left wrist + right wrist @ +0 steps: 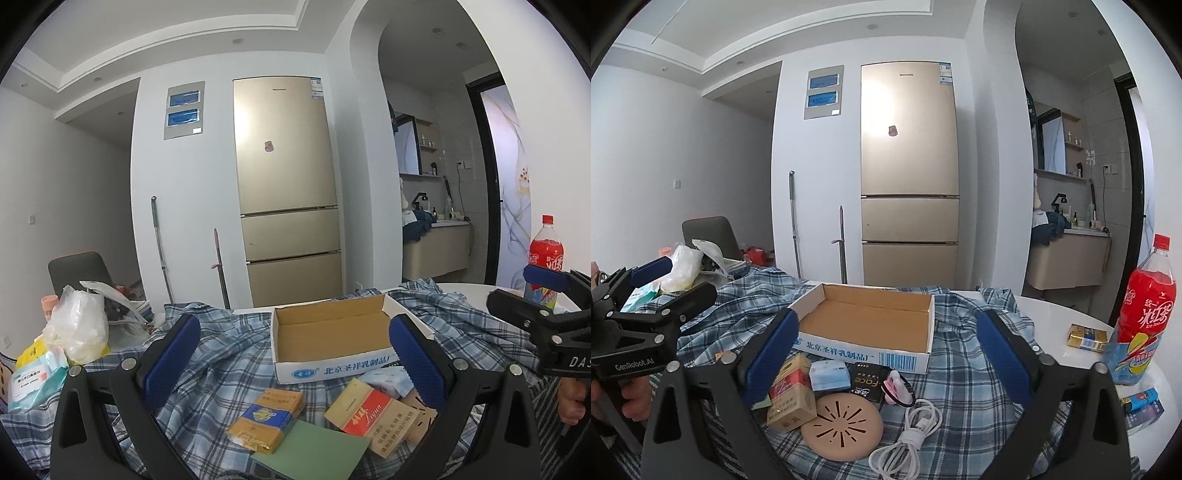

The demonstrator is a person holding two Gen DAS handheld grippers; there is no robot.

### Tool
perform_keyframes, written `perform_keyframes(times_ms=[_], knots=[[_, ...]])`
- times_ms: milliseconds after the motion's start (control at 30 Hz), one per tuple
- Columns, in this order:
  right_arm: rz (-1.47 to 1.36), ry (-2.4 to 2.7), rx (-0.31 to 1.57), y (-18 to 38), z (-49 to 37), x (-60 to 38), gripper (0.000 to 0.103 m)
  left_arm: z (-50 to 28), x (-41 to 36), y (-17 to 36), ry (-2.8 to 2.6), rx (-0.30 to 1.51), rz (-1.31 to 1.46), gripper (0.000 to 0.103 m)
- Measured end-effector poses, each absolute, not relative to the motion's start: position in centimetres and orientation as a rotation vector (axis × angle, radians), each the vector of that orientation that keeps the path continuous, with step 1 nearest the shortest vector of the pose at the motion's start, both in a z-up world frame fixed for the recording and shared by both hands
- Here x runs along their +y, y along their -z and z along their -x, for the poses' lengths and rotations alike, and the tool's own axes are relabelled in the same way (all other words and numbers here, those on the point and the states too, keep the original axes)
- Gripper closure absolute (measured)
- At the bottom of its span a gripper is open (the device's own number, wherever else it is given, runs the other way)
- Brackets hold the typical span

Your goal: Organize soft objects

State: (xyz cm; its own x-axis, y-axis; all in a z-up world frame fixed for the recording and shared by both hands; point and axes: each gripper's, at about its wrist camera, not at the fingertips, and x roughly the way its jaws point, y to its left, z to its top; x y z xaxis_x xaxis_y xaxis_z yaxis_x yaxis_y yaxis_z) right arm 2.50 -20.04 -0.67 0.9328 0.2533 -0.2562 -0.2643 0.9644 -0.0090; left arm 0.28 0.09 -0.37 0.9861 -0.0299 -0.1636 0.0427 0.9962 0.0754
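Note:
A blue plaid shirt [229, 369] covers the table. On it stands an empty cardboard box [332, 332] [864, 317]. My left gripper [295, 356] is open over a yellow-blue pack [266, 417], a red-tan carton [364, 410] and a light blue tissue packet [388, 380]. My right gripper [888, 354] is open above the tissue packet [829, 374], a black sachet [866, 380], a pink hair tie [895, 387], a round pink disc [842, 424] and a coiled white cable [912, 435]. Neither gripper touches anything.
A red drink bottle [1141, 321] and a gold pack [1086, 336] stand on the white table at the right. A plastic bag [79, 328] and a wipes pack [37, 380] lie at the left. A gold fridge [288, 192] is behind the table.

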Motion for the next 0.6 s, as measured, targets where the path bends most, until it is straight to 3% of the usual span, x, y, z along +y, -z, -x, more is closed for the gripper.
perform_keyframes(times_ms=[600], knots=[[-0.022,-0.245,0.311,0.4,-3.7,-21.5,0.007,-1.2,0.3,-0.1,0.070,0.281,-0.065,0.000]])
